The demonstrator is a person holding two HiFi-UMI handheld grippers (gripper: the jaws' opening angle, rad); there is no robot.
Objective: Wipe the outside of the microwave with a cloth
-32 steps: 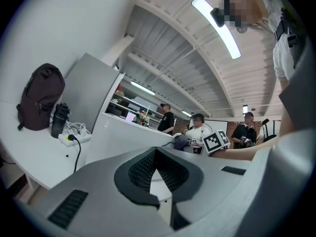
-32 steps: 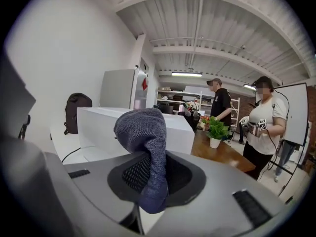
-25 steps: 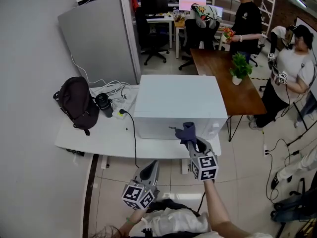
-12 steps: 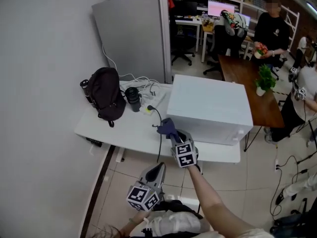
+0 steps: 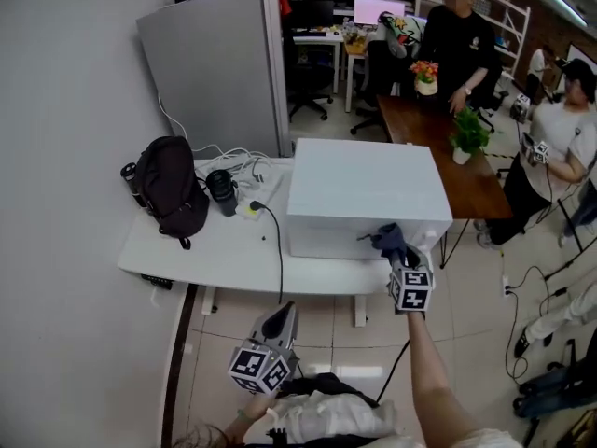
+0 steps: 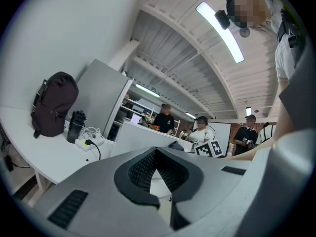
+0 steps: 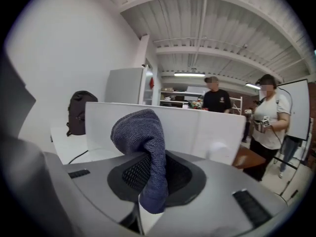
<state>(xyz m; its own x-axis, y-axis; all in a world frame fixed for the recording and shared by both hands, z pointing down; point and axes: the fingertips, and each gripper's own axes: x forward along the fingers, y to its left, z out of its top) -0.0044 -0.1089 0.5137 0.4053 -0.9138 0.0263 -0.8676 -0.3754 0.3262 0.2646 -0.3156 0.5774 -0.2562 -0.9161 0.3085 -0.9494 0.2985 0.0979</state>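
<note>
Microwave (image 5: 364, 180) top bare; backpack (image 5: 170, 187), bottle (image 5: 222, 192), cables (image 5: 244, 166) crowd desk (image 5: 205, 250) beside it.

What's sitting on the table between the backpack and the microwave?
The head view shows a black bottle, a white power strip with loose white cables, and a black cord running forward.

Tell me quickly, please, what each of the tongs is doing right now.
Left tongs: shut, holding nothing.
Right tongs: shut on the cloth.
</note>
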